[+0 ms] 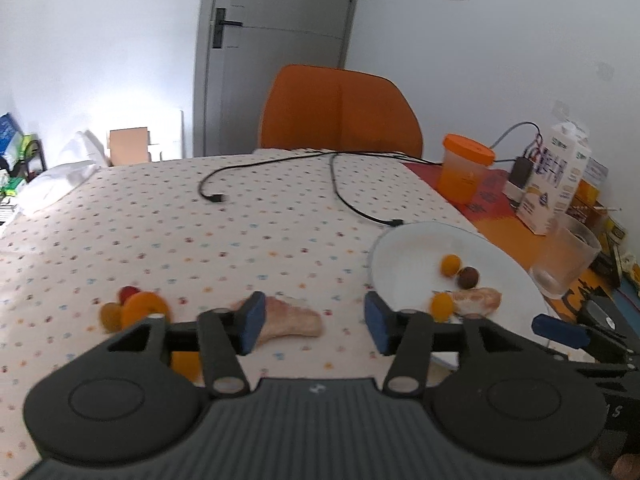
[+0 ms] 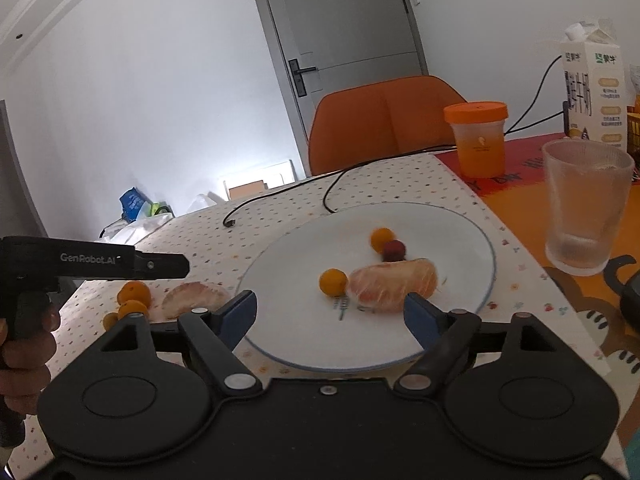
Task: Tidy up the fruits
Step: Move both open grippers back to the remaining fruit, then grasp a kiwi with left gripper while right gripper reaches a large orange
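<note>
A white plate (image 2: pixel 460 236) lies on the dotted tablecloth and holds a peeled pomelo wedge (image 2: pixel 390 286), two small orange fruits (image 2: pixel 333 282) and a dark red fruit (image 2: pixel 394 250). A second pomelo wedge (image 1: pixel 290 322) lies on the cloth left of the plate (image 1: pixel 404 256), with several small orange and red fruits (image 1: pixel 140 308) further left. My left gripper (image 1: pixel 314 322) is open and empty, just above that wedge. My right gripper (image 2: pixel 330 314) is open and empty over the plate's near edge.
An orange-lidded cup (image 2: pixel 478 138), a frosted glass (image 2: pixel 586 210) and a milk carton (image 2: pixel 594 92) stand at the right on an orange mat. Black cables (image 1: pixel 336 184) cross the far table. An orange chair (image 1: pixel 340 110) stands behind it.
</note>
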Demonstrator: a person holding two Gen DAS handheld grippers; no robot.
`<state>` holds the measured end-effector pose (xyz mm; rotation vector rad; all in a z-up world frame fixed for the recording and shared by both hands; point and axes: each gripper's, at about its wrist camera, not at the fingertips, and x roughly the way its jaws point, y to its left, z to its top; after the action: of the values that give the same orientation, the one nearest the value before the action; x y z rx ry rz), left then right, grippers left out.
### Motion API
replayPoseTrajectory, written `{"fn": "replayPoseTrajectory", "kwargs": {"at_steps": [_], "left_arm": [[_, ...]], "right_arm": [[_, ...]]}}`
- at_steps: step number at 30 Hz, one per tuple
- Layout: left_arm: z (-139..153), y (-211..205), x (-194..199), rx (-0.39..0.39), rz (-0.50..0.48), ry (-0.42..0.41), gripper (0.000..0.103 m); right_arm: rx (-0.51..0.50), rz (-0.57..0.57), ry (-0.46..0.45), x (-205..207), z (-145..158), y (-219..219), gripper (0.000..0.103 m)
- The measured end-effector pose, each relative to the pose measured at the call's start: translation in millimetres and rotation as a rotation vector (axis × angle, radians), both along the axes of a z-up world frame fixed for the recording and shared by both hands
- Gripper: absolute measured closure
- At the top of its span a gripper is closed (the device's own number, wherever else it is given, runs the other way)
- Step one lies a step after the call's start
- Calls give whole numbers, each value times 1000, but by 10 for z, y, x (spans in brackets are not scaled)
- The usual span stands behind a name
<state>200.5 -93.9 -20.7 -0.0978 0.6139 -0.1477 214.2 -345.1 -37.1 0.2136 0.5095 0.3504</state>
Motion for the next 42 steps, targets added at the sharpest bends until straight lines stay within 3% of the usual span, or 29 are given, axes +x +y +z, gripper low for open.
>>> {"fn": "replayPoseTrajectory", "kwargs": {"at_steps": [4,7,21,29,42], "left_arm": [[24,189,-83,6,33,-19,32],[28,350,-142,4,69,-23,29],[-52,895,-321,-30,162,-8,29],[-159,1119,-360,-55,202,15,29],[-311,1298,-356,-83,229,37,32]], "right_arm": [[-7,18,-4,-15,43,114,19],[-15,36,-9,-19,79,216,19],[-60,127,-15,-37,153,730,18],[-77,148,-19,-46,169,937,0],[-106,207,2,17,154,1225,0]]}}
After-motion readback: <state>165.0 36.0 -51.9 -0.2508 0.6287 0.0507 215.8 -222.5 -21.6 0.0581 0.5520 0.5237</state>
